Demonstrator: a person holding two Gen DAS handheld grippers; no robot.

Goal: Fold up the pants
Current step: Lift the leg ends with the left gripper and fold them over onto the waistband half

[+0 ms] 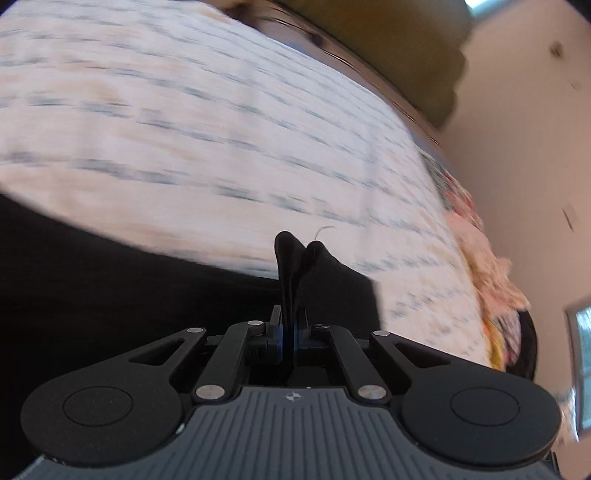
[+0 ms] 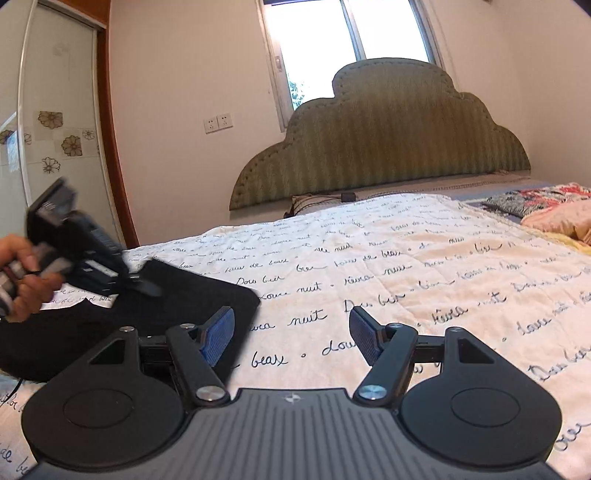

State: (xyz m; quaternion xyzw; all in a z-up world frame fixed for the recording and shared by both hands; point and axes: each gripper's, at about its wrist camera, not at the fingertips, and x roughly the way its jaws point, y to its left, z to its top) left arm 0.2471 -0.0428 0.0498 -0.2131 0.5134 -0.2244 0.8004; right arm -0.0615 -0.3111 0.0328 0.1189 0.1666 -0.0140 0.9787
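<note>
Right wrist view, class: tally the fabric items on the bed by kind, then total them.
Black pants: 1
White script-print blanket: 1
Floral quilt: 1
Pink cloth: 1
Striped pillow: 1
Total: 5

A: Cream bedspread (image 2: 424, 258) with dark handwritten script fills the bed, and a scalloped green headboard (image 2: 380, 147) stands against the wall behind it.

B: Bright window (image 2: 347, 33) above that, a double wall socket (image 2: 218, 123) to its left. Far right, a floral quilt (image 2: 535, 201) lies bunched at the bed's edge.

A: And a flower-patterned glass door (image 2: 55, 122) at left.
</note>
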